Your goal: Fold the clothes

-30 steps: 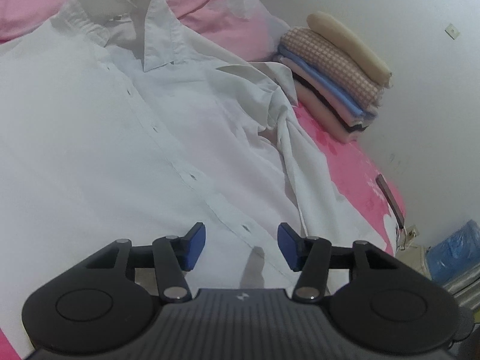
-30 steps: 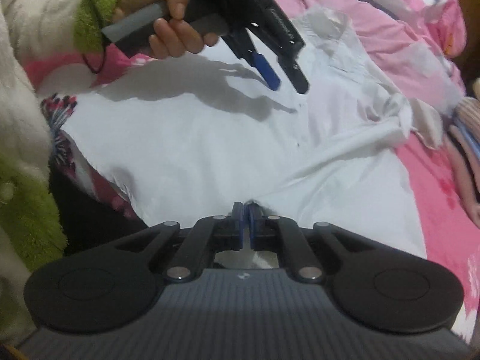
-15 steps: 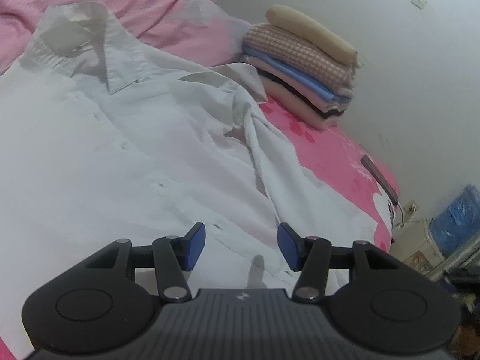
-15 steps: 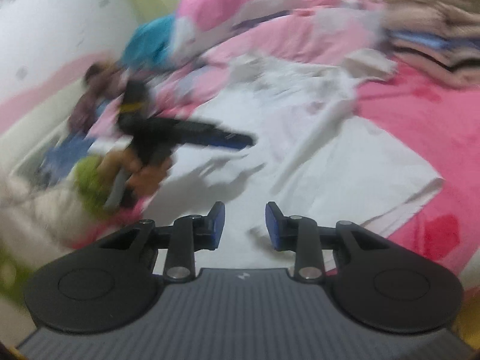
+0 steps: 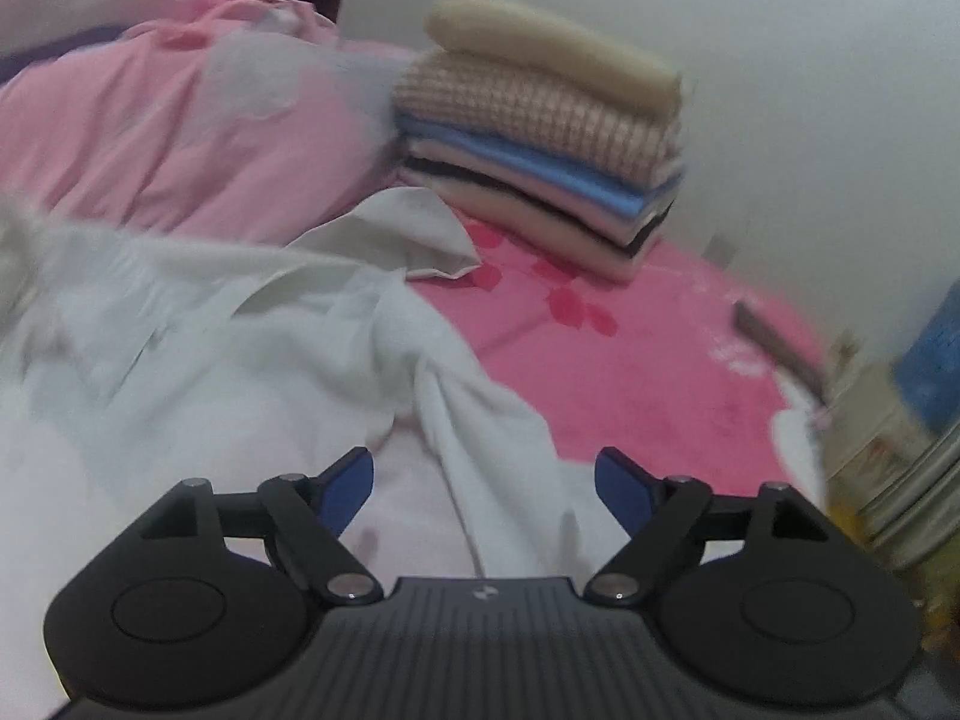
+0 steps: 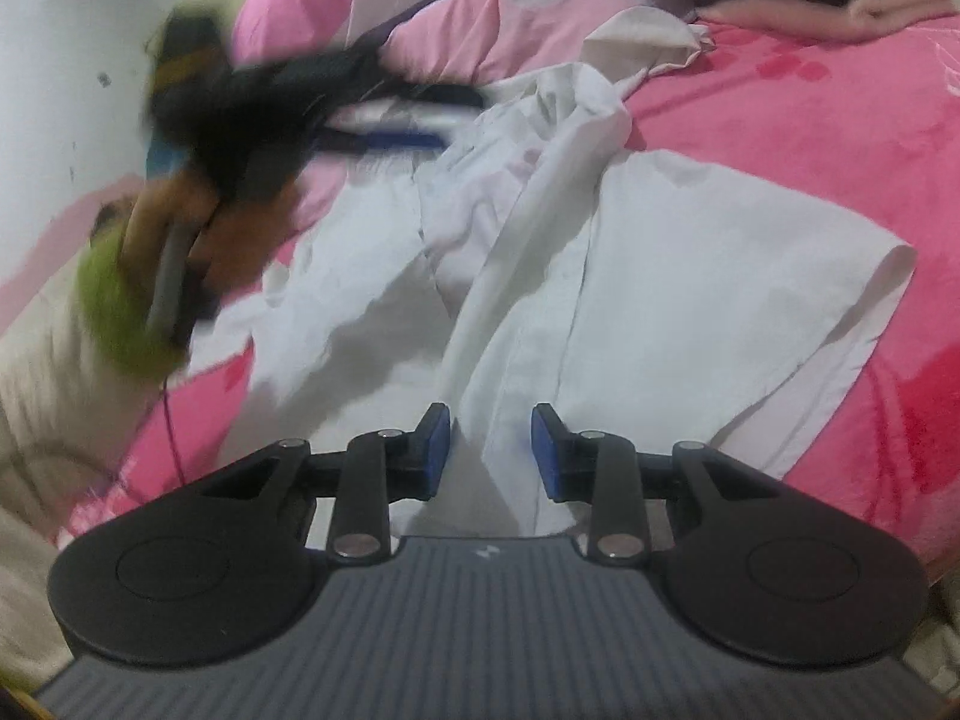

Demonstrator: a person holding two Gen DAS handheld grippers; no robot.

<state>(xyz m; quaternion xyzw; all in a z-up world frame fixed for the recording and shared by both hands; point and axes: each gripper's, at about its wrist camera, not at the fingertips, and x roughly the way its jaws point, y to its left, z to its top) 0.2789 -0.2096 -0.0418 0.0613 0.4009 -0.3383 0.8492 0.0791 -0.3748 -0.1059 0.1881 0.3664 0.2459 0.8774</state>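
We have the white shirt (image 6: 630,276) spread on the bed (image 6: 810,120), rumpled, with one long fold running down its middle and a sleeve lying off toward the stack (image 5: 540,138). We judge we are partway through folding it. Our right gripper (image 6: 489,450) stands open just over that fold at the shirt's near end, holding nothing. Our left gripper (image 5: 483,480) is spread wide above the shirt, also empty. Next we would need a grip on a shirt edge or sleeve; which one we cannot tell. Beyond the shirt, a quilt (image 5: 180,138) is bunched beside the stack, and a pale wall (image 5: 780,90) is behind.
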